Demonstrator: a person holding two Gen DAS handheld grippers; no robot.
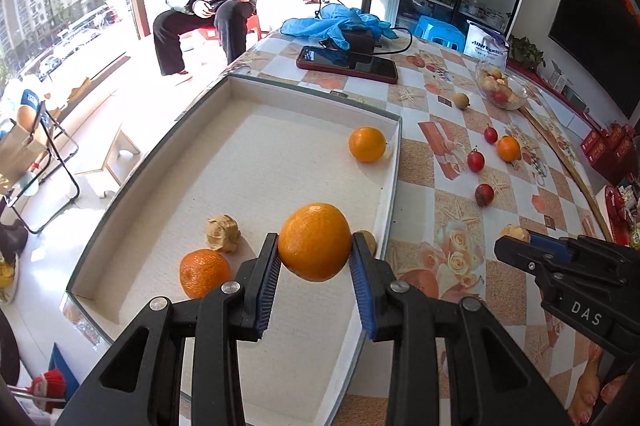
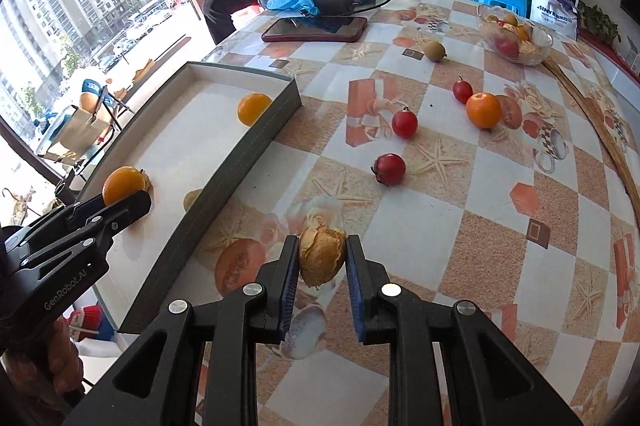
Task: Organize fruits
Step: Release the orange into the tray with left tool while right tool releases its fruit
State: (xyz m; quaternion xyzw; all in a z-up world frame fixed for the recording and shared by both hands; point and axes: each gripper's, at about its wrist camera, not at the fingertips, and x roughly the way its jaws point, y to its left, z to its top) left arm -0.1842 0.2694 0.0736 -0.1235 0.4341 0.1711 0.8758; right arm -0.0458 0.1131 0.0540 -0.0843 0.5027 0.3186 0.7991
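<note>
While your left gripper (image 1: 315,253) is clamped on an orange (image 1: 315,241) above the white tray (image 1: 280,165), your right gripper (image 2: 322,262) is closed on a tan, papery-skinned fruit (image 2: 322,254) over the patterned table (image 2: 460,185), just outside the tray's dark side wall (image 2: 224,181).

In the left wrist view, the tray's raised rim runs from 11 o'clock down to 5 o'clock on the right side. Inside it you have bare floor through the middle. One orange (image 1: 367,144) sits close to the far right corner at 1 o'clock, another orange (image 1: 205,273) lies at 9 o'clock from the held one, and a wrinkled tan fruit (image 1: 223,233) sits just beyond that. A small brownish fruit (image 1: 369,241) is mostly hidden behind your right-hand finger, so you cannot tell what it is.

In the right wrist view, open table lies ahead at 12 o'clock. Three small red fruits (image 2: 390,167) and a loose orange (image 2: 483,109) are spread from 12 to 2 o'clock, well apart from your gripper. A glass bowl (image 2: 516,35) of mixed fruit stands far off at 1 o'clock; its contents are hard to sort out. A phone (image 2: 316,29) lies near the far edge, and the table's curved edge sweeps down the right.
</note>
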